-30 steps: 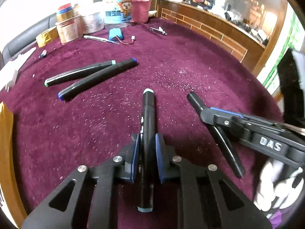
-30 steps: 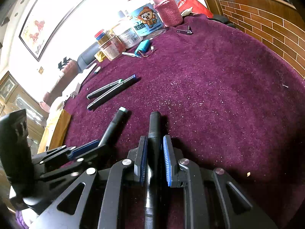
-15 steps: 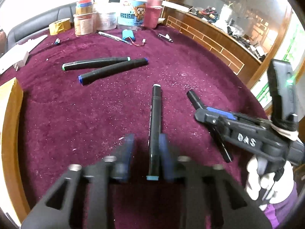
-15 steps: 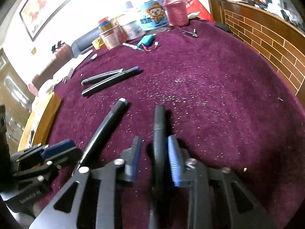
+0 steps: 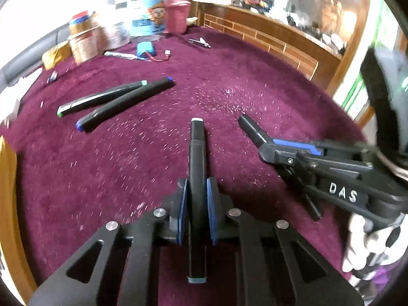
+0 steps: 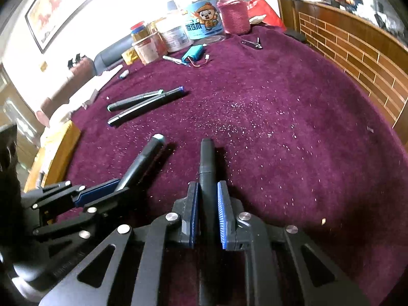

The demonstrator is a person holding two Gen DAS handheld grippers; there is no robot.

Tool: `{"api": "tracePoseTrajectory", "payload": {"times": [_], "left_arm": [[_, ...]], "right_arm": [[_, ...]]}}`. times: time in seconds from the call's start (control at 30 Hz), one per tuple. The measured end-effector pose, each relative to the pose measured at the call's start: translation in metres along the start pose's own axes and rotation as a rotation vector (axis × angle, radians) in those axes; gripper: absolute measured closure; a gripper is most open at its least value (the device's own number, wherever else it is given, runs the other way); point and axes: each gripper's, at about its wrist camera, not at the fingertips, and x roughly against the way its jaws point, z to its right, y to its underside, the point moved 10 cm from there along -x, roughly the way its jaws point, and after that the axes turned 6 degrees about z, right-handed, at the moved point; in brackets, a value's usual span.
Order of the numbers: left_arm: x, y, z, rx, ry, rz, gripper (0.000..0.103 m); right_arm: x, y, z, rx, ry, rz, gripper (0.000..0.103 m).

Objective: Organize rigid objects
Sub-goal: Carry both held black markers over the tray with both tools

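My left gripper has its blue pads pressed on a black marker with a pale teal cap, its jaws closing on the barrel. The marker points forward over the purple cloth. To the right, my right gripper grips a second black marker. In the right wrist view this gripper is closing on the all-black marker, with the left gripper and its marker at lower left. Farther off lie a green-tipped marker and a blue-tipped marker, side by side.
Jars, a cartoon tin and a pink bottle crowd the far edge. A blue battery pack with wires and a nail clipper lie in front of them. A wooden edge borders the left, a brick-patterned rail the right.
Half a second ago both grippers' jaws stood wider around their markers. Now both sets of pads are pressed on the barrels again. The two far markers have not moved.
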Motion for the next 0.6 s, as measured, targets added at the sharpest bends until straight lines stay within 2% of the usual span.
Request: {"api": "tracePoseTrajectory", "payload": {"times": [0.27, 0.43, 0.6], "left_arm": [[0.05, -0.001, -0.013, 0.163, 0.083, 0.1, 0.091], [0.09, -0.003, -0.022, 0.243, 0.126, 0.181, 0.091], [0.131, 0.004, -0.055, 0.342, 0.129, 0.253, 0.091]], "right_arm": [[0.026, -0.003, -0.023, -0.065, -0.157, 0.043, 0.09], [0.036, -0.006, -0.054, -0.063, -0.253, 0.042, 0.09], [0.038, -0.005, -0.098, -0.072, -0.37, 0.011, 0.09]]}}
